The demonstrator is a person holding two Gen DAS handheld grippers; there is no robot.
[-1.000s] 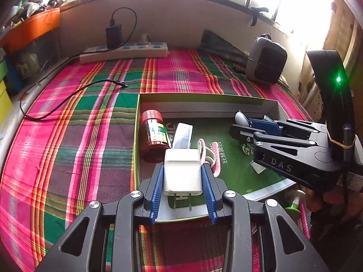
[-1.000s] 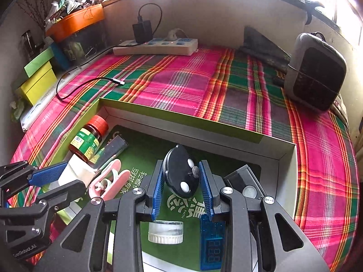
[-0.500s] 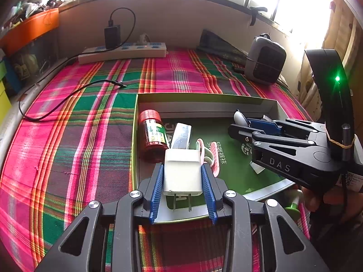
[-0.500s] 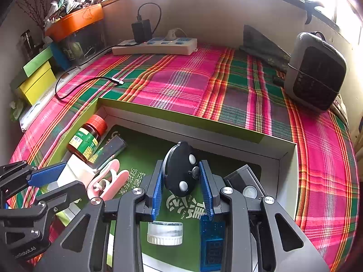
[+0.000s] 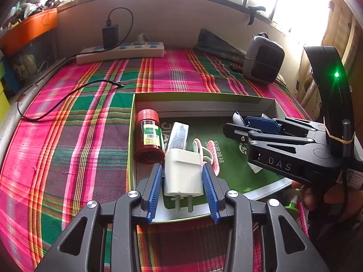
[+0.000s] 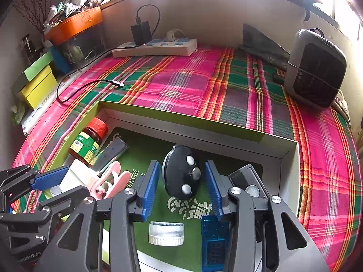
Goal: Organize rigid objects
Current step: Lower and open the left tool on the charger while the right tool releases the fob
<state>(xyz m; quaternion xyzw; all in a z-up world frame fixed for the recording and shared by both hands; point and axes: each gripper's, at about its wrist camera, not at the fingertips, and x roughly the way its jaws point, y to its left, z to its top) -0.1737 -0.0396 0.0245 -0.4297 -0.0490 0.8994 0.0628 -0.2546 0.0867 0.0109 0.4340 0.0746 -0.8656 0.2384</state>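
1. White square plug adapter with two bare prongs (image 5: 183,174): pinched between the blue pads of your left gripper (image 5: 182,170), low over the near edge of the shallow green-lined cardboard box (image 5: 204,96).
2. Risk, left: its smooth sides could slip or twist. On lowering it may knock the red-capped brown bottle (image 5: 148,140) or the pink plastic clip (image 5: 212,156) just beyond.
3. Black round disc with three silver buttons (image 6: 181,172): inside the box, on edge between the spread pads of your right gripper (image 6: 181,181), with gaps on both sides.
4. Risk, right: the unsupported disc may topple or roll. A pad could also clip it.
5. Surface: pink-and-green plaid cloth (image 5: 68,147), soft and uneven.
6. Room: orange tub (image 5: 29,29), white power strip (image 5: 120,53), grey heater (image 5: 263,59), with bright window glare above.
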